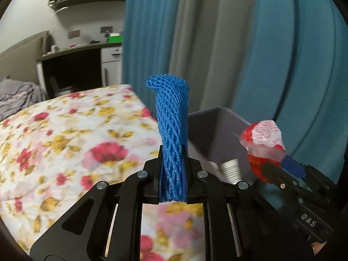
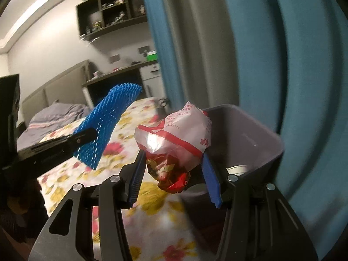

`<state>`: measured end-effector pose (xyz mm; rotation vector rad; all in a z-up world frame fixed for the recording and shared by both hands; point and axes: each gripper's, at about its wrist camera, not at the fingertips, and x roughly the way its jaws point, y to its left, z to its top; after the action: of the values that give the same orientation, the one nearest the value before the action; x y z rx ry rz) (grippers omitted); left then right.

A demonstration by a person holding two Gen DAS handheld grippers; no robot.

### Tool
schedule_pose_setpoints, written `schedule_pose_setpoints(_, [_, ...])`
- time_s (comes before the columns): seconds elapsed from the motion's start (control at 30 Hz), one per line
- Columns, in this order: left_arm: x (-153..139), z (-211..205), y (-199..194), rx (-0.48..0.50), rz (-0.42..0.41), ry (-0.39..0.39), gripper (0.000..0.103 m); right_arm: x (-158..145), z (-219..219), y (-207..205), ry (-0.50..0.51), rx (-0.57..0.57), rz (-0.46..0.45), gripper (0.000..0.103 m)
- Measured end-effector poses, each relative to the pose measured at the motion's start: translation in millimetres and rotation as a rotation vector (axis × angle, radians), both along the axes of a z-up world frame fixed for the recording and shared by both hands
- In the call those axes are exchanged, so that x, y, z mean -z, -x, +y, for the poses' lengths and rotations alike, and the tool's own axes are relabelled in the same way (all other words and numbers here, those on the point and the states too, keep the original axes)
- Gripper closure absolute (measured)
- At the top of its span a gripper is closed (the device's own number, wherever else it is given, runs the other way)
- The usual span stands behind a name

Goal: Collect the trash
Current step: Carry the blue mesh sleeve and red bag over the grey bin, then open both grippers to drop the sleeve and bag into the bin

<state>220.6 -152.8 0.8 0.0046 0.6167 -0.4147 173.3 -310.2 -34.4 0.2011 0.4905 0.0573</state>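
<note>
Closest to the left wrist lens, a blue foam mesh sleeve (image 1: 173,134) is pinched upright in the left gripper (image 1: 173,152), whose jaws are squeezed almost fully together on it. Over at about 3 o'clock in that view, a crumpled red-and-white plastic wrapper (image 1: 262,143) is clamped in the right gripper (image 2: 174,163), jaws roughly half open around the bulky wad. Both bits of trash are held above the flowery bedsheet (image 1: 65,134), with the grey plastic bin (image 2: 250,130) sitting at 1 to 2 o'clock from the right wrist, against the blue and grey curtain (image 1: 282,43); paper cups (image 1: 231,169) can already be seen inside. Best bet, probably: each piece should be carried fully past the bin's rim before anything is let go, since the sleeve is light and could easily be bounced back onto the bed.
</note>
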Motion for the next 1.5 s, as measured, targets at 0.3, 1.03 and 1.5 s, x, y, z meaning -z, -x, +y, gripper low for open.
schedule_pose_setpoints(0.3, [16,-57,-29,0.14,0.07,0.077,0.091,-1,-34,-16,-0.044,0.118,-0.008,0.052])
schedule_pose_setpoints(1.03, [66,-74,-57,0.17,0.159,0.117,0.031,18,-54,-45,-0.125,0.193,0.047,0.051])
schedule_pose_setpoints(1.5, [36,2,-2,-0.067,-0.049,0.041,0.006,19,-37,-39,-0.049,0.166,0.065,0.023])
